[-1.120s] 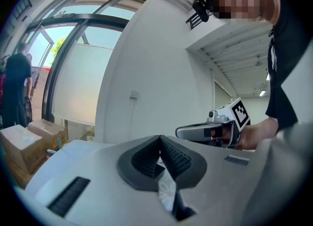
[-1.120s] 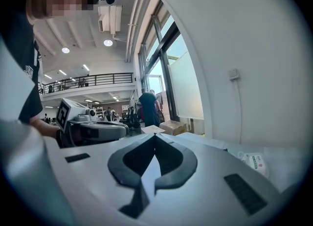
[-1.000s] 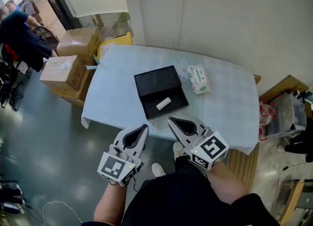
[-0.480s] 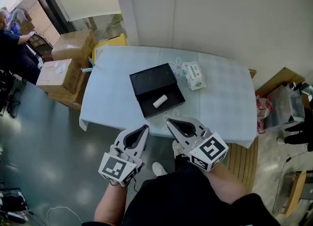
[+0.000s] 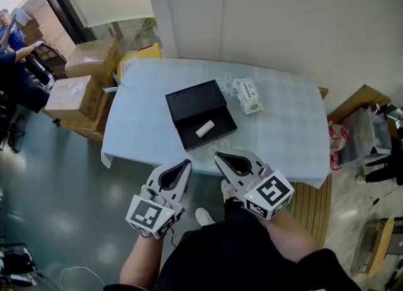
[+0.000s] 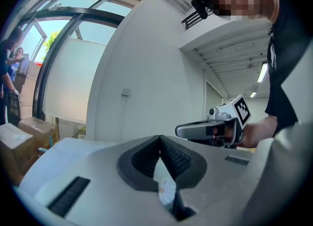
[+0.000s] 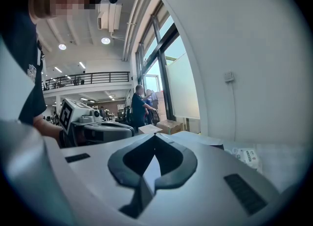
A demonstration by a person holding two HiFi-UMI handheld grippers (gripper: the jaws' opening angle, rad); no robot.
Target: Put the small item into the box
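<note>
One small item [image 5: 204, 129] is lying in one box [image 5: 189, 102]; left tool [image 5: 184, 165] and right tool [image 5: 220, 157] are hovering closed, empty.

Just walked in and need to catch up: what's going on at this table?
A person holds a gripper in each hand, short of the table. The left gripper and right gripper are both shut and empty. The small white item lies inside the open black box, with a tissue packet beside the box.
</note>
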